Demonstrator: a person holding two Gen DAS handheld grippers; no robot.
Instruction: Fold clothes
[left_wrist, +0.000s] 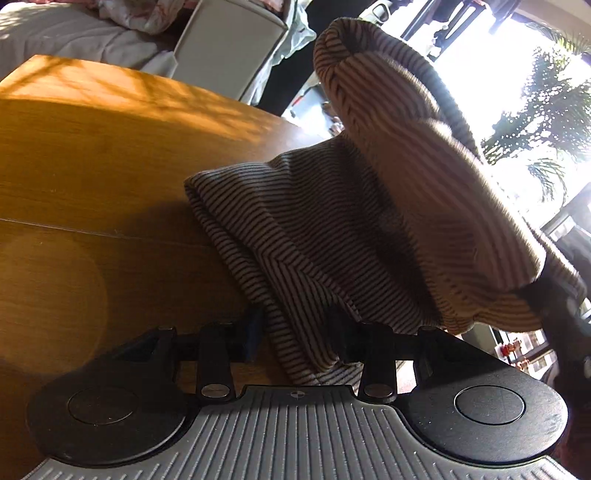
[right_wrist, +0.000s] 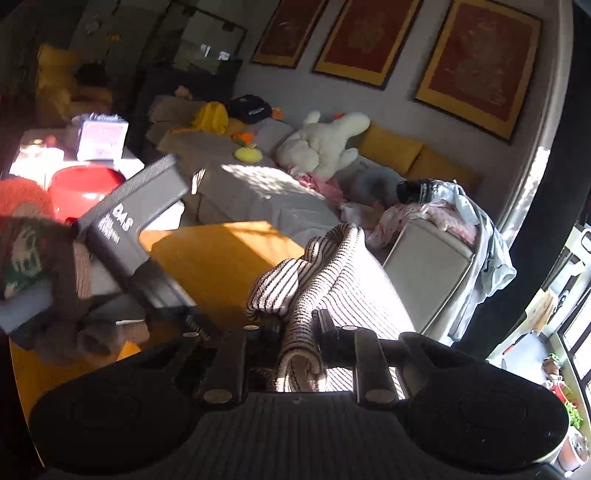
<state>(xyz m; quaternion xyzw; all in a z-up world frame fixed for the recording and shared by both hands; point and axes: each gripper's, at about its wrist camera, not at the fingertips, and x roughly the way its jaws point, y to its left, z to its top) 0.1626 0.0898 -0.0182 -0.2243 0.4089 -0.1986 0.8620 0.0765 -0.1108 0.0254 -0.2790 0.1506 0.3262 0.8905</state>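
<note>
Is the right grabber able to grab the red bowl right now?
Probably not: the right gripper is shut on the striped garment, and the other gripper's grey body sits before the red bowl.

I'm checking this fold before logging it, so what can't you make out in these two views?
- Striped garment: left wrist view; far end blurred, washed out by window glare.
- Left gripper: pad contact hidden under cloth.
- Right gripper, right wrist view: fingers buried in fabric.
- Garment type: bunched, unclear.

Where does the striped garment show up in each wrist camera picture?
Left wrist: striped garment fills centre and right, running from the left gripper up and right.
Right wrist: striped garment at lower centre, pinched in the right gripper.
Shared landmark: wooden table.
</note>
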